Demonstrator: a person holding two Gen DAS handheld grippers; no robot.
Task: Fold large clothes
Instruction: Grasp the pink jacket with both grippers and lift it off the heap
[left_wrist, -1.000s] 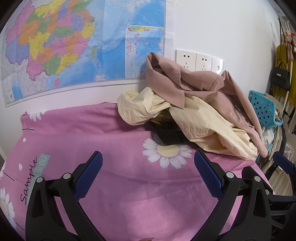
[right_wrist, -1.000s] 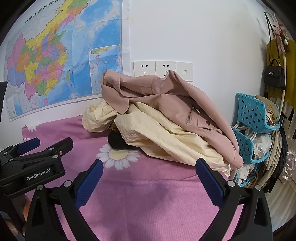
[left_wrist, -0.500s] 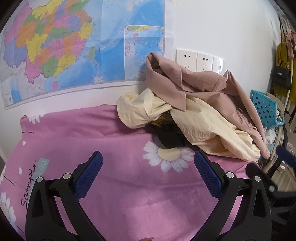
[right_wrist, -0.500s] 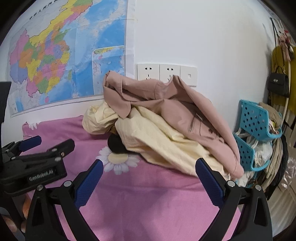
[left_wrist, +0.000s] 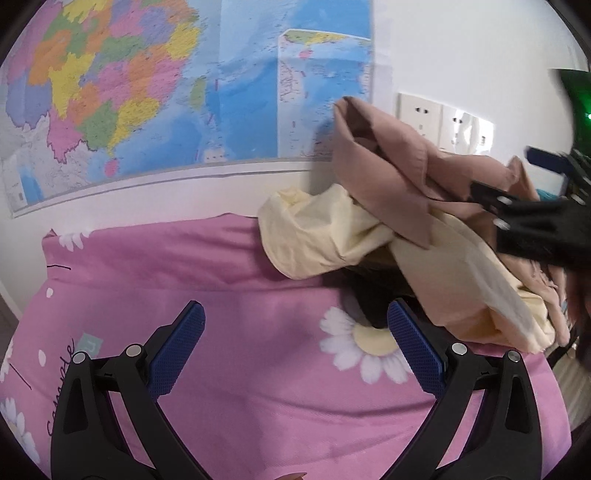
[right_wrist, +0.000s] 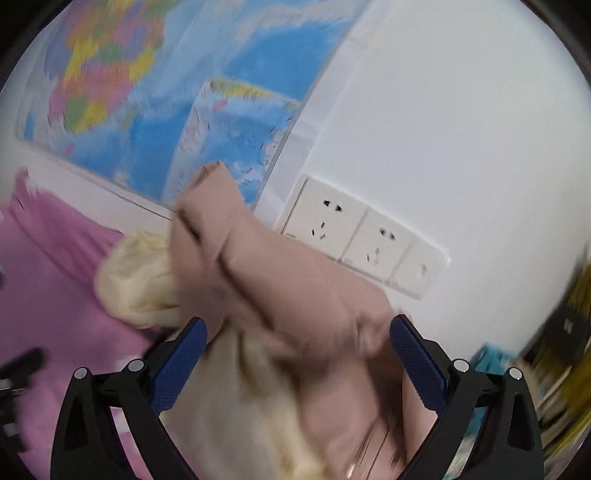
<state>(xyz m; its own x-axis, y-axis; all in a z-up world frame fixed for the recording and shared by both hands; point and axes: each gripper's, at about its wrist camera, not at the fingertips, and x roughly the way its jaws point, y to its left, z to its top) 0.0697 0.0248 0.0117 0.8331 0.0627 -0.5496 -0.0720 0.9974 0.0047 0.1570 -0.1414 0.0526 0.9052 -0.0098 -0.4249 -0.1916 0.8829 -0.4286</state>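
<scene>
A heap of clothes lies at the back right of the pink daisy sheet (left_wrist: 229, 280): a dusty pink jacket (left_wrist: 388, 177) on top of a pale yellow garment (left_wrist: 317, 236), with something black (left_wrist: 369, 295) under them. My left gripper (left_wrist: 295, 347) is open and empty, low over the sheet in front of the heap. My right gripper (right_wrist: 297, 362) is open, its jaws standing around the pink jacket (right_wrist: 295, 288) and yellow garment (right_wrist: 144, 273); it also shows in the left wrist view (left_wrist: 517, 184) over the heap. The right wrist view is blurred.
A coloured map (left_wrist: 155, 85) hangs on the white wall behind the sheet. White wall sockets (right_wrist: 354, 240) sit just behind the heap. Blurred items stand at the right edge (right_wrist: 561, 354).
My right gripper has moved forward fast and tilted, from well back to right over the heap, jaws now around the pink jacket. My left gripper has moved a little closer to the heap.
</scene>
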